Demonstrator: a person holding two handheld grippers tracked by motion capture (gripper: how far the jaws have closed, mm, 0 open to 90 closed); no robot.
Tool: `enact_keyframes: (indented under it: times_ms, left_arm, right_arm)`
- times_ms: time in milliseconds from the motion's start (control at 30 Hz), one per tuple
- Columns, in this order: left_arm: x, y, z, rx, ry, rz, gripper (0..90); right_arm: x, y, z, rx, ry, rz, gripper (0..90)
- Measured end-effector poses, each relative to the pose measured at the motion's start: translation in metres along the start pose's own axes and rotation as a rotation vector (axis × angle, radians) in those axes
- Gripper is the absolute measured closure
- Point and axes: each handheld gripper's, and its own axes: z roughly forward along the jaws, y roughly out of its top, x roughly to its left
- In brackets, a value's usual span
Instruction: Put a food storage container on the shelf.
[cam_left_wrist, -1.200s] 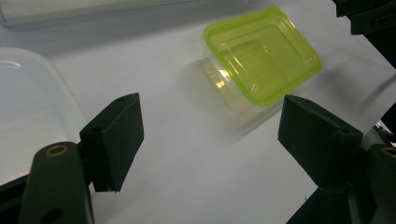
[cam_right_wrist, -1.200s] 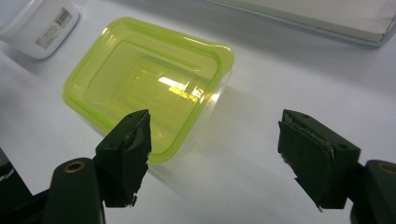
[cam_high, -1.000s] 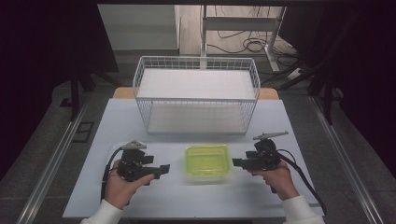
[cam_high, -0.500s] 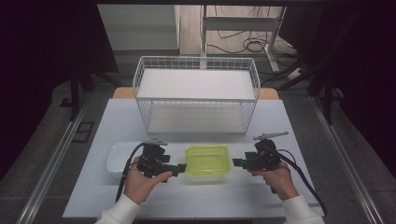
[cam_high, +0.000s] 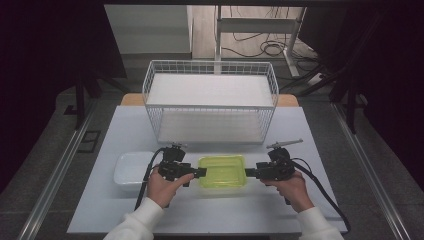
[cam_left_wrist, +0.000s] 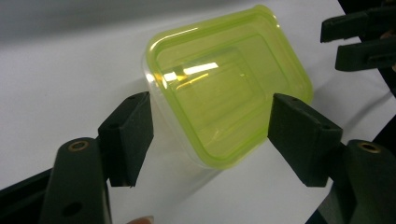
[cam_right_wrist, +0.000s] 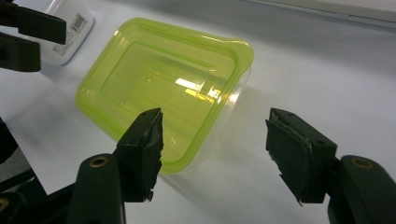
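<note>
A clear tub with a yellow-green lid lies flat on the white table, near its front middle. My left gripper is at the tub's left end and my right gripper at its right end, pointing at each other. In the left gripper view the tub's near end sits between my left gripper's jaws, which have just been closing; the pads stand apart from it. In the right gripper view the tub's near corner lies between my right gripper's jaws, also just closing and open.
A white wire basket stands behind the tub, across the table's middle. A white rectangular tub lies left of my left hand, its barcode label facing up. The cables trail toward the table's front edge.
My left hand has moved right, from the table's front left to the green-lidded tub's left end, uncovering the white tub. My right hand has stayed in place.
</note>
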Motion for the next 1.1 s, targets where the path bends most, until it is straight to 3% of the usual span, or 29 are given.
enact_keyframes:
  times_ms: [367, 433, 467, 667, 833, 900, 967, 1100]
  left_arm:
    - [0.015, -0.001, 0.022, 0.037, -0.002, -0.081, 36.0]
    - [0.019, -0.002, 0.026, 0.049, -0.013, -0.105, 36.5]
    - [0.022, -0.002, 0.029, 0.047, -0.027, -0.137, 37.5]
    - [0.026, -0.002, 0.034, 0.055, -0.08, -0.18, 40.5]
    - [0.03, -0.003, 0.037, 0.064, -0.087, -0.195, 44.0]
    - [0.032, -0.004, 0.04, 0.068, -0.12, -0.213, 46.7]
    - [0.032, -0.004, 0.041, 0.07, -0.126, -0.214, 50.9]
    - [0.032, -0.005, 0.043, 0.076, -0.164, -0.215, 58.1]
  right_arm:
    - [-0.003, 0.005, 0.012, 0.002, 0.003, 0.011, 41.7]
    - [-0.004, 0.005, 0.015, 0.008, 0.005, 0.012, 42.3]
    - [-0.005, 0.005, 0.018, 0.015, 0.006, 0.014, 42.7]
    - [-0.008, 0.006, 0.026, 0.027, 0.022, 0.023, 44.4]
    - [-0.01, 0.006, 0.031, 0.028, 0.043, 0.041, 46.0]
    - [-0.01, 0.006, 0.034, 0.041, 0.063, 0.056, 48.1]
    - [-0.011, 0.006, 0.035, 0.045, 0.069, 0.06, 49.1]
    - [-0.015, 0.003, 0.04, 0.067, 0.115, 0.109, 59.5]
